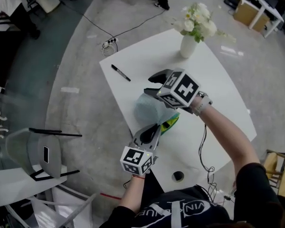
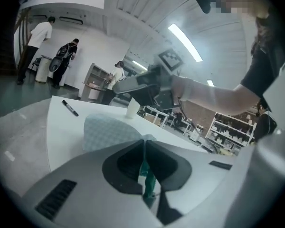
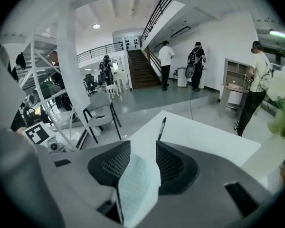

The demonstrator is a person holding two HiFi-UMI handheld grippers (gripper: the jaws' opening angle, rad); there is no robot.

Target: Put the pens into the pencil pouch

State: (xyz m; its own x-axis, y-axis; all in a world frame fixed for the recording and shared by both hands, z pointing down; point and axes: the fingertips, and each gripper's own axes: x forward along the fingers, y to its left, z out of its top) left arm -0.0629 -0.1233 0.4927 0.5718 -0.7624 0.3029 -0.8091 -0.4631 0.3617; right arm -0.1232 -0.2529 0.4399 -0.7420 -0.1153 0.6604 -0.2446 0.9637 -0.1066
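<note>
1. Risk: the pen point(image 1: 120, 72) lies on the table point(image 1: 213, 80) near its far left edge, well apart from the pouch point(image 1: 149, 109). If it is pinched by one end only, it is judged likely to swivel in the jaws or be knocked over that edge.
2. Risk: the pouch is held only by a thin strip of its rim. A tug while a pen is pushed in could pull that strip free, and the mouth would then sag shut.
3. Risk: a yellow-green item point(image 1: 171, 123) shows at the near end of the pouch; what it is cannot be told. How wide the mouth stands is not visible, so a pen tip may snag on the cloth.
4. Left gripper point(image 1: 152, 129): jaws are pressed together on the teal rim of the pouch, as seen in the left gripper view.
5. Right gripper point(image 1: 151, 85): jaws are spread wide and nothing is pinched. It hovers over the pouch; checked cloth shows in the gap, untouched by the pads. The pen lies ahead.
</note>
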